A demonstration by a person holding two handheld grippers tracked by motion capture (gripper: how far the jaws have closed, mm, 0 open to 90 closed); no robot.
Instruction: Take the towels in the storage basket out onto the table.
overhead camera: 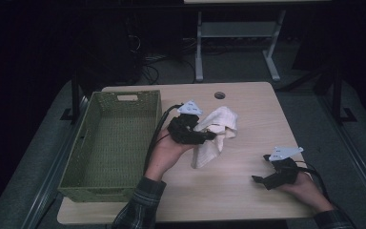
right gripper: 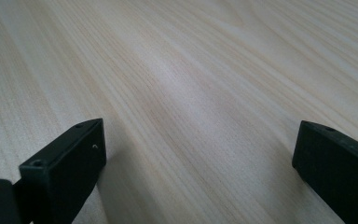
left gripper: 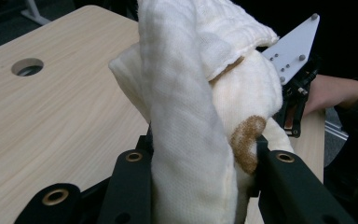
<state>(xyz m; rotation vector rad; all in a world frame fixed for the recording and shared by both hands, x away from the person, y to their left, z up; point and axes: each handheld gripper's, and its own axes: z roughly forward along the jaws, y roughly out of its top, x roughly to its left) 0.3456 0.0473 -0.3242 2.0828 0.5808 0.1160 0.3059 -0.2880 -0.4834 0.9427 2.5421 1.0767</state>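
A bunched white cloth (overhead camera: 215,133) with a brown stain hangs above the middle of the wooden table (overhead camera: 248,191), lifted off it. My left gripper (overhead camera: 209,135) is shut on the cloth, just right of the green basket (overhead camera: 109,143). In the left gripper view the cloth (left gripper: 191,121) fills the gap between both black jaws, and the brown stain (left gripper: 246,140) sits against the right jaw. My right gripper (overhead camera: 259,180) rests low near the table's front right. Its jaws stand wide apart over bare wood (right gripper: 191,107) in the right gripper view, with nothing between them.
The green plastic basket stands along the table's left side and looks bare inside. A round cable hole (overhead camera: 219,95) lies near the table's far edge. Beyond the table are the white legs of another table (overhead camera: 199,52) and cables on the floor.
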